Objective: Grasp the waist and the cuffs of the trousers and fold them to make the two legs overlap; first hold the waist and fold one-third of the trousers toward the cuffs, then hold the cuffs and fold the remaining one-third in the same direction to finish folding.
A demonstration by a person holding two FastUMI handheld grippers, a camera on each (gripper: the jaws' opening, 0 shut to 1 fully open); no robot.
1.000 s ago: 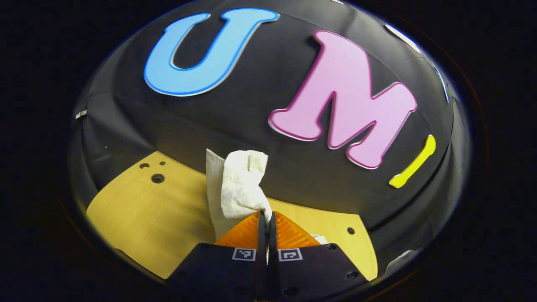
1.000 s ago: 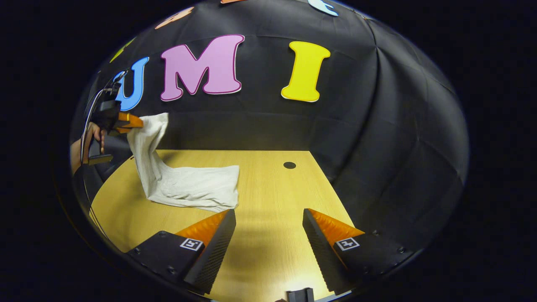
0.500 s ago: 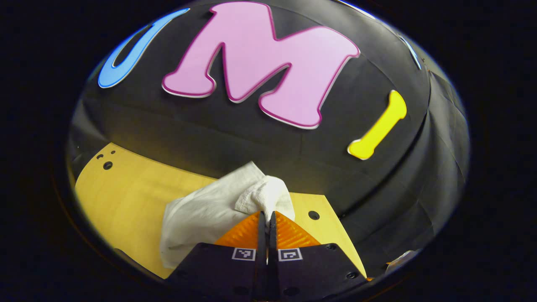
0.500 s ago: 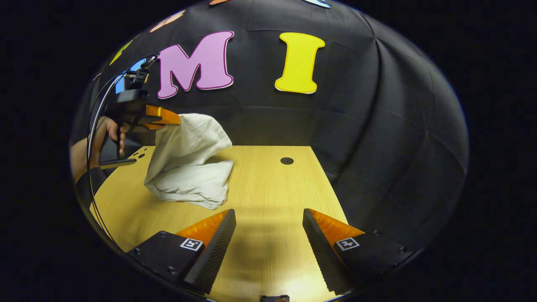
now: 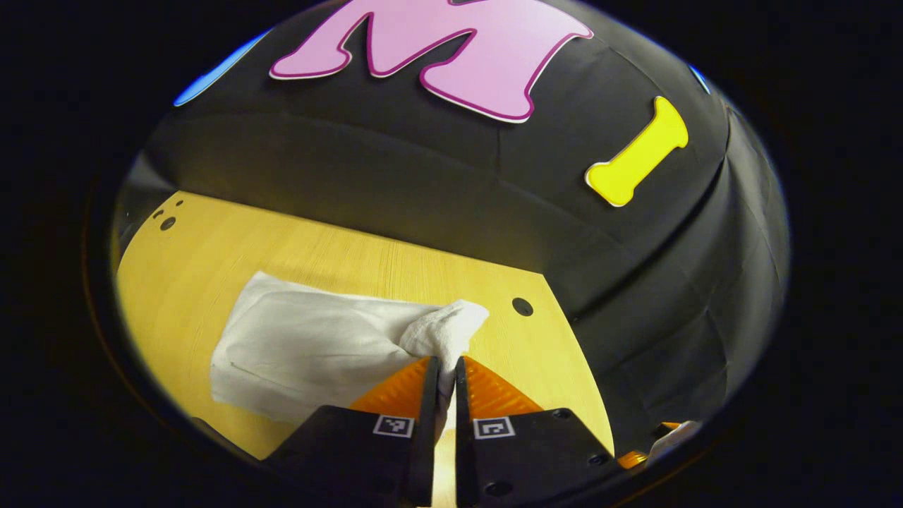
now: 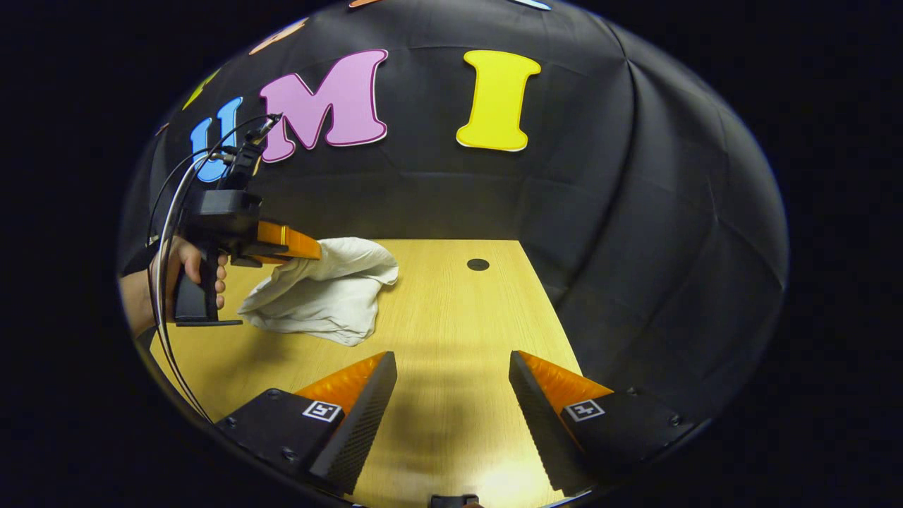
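**Wooden table with folded white trousers**

A light wooden table (image 6: pixel 451 317) fills the lower half of the right gripper view, its far edge meeting the black wall. A dark round hole (image 6: pixel 477 264) sits near that far edge, right of centre. White trousers (image 6: pixel 324 296) lie bunched on the table at centre left. In the left gripper view they (image 5: pixel 310 346) lie at lower left, with small holes (image 5: pixel 167 223) at the table's upper-left corner.

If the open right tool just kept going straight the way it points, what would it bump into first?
Probably the bare wooden table ahead of the right tool, then the booth's black wall; the white trousers lie off to its left. Depth is unclear.
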